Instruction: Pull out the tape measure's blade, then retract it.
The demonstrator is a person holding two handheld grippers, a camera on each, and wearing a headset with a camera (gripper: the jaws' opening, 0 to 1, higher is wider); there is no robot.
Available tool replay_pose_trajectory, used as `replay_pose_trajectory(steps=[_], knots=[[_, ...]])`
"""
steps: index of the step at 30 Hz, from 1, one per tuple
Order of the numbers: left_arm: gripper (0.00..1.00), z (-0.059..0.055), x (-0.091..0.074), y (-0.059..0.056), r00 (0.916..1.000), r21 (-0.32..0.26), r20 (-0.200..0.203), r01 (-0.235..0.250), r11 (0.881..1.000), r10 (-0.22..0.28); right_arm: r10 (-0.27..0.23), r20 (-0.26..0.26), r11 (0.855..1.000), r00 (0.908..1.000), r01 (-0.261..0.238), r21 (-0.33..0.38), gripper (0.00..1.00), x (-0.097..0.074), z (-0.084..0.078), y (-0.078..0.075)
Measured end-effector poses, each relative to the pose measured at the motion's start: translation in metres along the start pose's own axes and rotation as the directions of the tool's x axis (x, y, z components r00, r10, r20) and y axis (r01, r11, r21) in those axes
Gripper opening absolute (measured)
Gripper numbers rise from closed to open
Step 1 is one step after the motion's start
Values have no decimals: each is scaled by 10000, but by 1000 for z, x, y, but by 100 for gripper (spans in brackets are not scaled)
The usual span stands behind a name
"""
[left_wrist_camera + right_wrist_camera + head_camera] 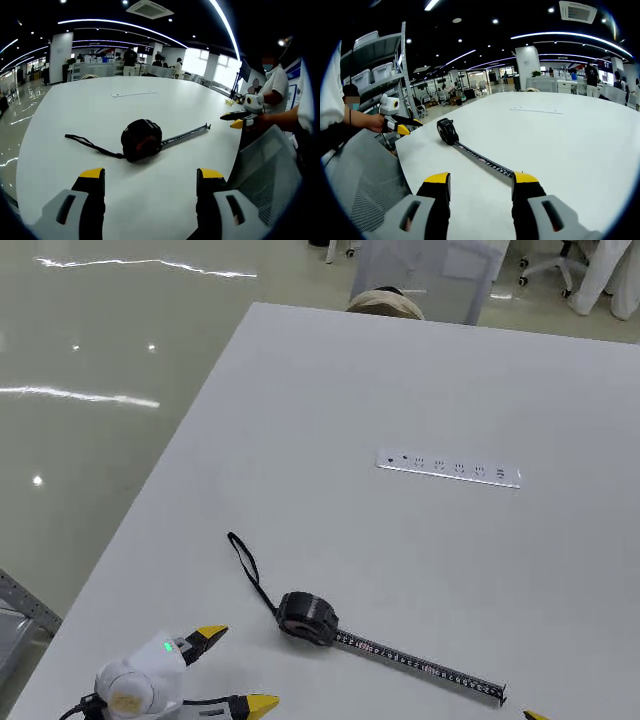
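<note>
Big white table [420,390] in an open-plan office with a shiny floor, and not much on it.

Closest to the person, the left gripper [235,668] sits at the near edge with its jaws spread and nothing between them. In its own view it points right at the tape measure's case [142,140], so my guess is it's lined up to pin or grab the body. The right gripper [481,178] is released too. Its yellow tips sit either side of the blade's hook end [507,172], just short of it and not touching as far as I can tell.

The tape measure [307,617] lies near the front edge. Its blade [420,664] is run out flat to the right, and the wrist strap [245,565] trails away behind the case. Nobody's holding the blade, so I'd guess the lock is on, the pull-out half is done, and retracting is what's left.

In the head view the right gripper is cut off at the bottom, just a yellow sliver. I can't make out the lock button or read the blade markings.

Further back there's a white power strip [448,468], well apart from everything else.
</note>
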State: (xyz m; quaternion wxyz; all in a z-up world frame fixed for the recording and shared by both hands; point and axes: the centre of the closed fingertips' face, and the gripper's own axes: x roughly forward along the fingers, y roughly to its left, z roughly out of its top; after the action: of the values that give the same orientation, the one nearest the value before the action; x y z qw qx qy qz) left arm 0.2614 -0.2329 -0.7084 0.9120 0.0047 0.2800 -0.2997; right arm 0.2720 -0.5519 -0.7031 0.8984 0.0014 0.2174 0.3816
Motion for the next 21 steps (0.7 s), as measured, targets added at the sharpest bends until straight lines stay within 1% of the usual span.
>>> replay_pose_trajectory(steps=[3, 7, 10, 16, 21], knots=[[74, -2, -5, -1, 9999, -87, 73, -145, 9999, 145, 9, -5, 10000, 10000, -9, -26, 49, -2, -1, 1], [74, -5, -11, 0, 9987, -146, 163, -478, 9987, 480, -10, 14, 10000, 10000, 10, -9, 50, -5, -1, 5], [74, -9, -15, 2, 9982, -386, 219, -558, 9977, 567, -32, 44, 10000, 10000, 32, 63, 50, -7, -2, 7], [75, -13, -24, 3, 9969, -400, 189, -751, 9964, 759, -82, 85, 9998, 9999, 81, 162, 51, -12, -6, 12], [76, -15, -29, 6, 9962, -485, 243, -822, 9954, 835, -241, 162, 9995, 9996, 237, 231, 51, -18, -6, 11]])
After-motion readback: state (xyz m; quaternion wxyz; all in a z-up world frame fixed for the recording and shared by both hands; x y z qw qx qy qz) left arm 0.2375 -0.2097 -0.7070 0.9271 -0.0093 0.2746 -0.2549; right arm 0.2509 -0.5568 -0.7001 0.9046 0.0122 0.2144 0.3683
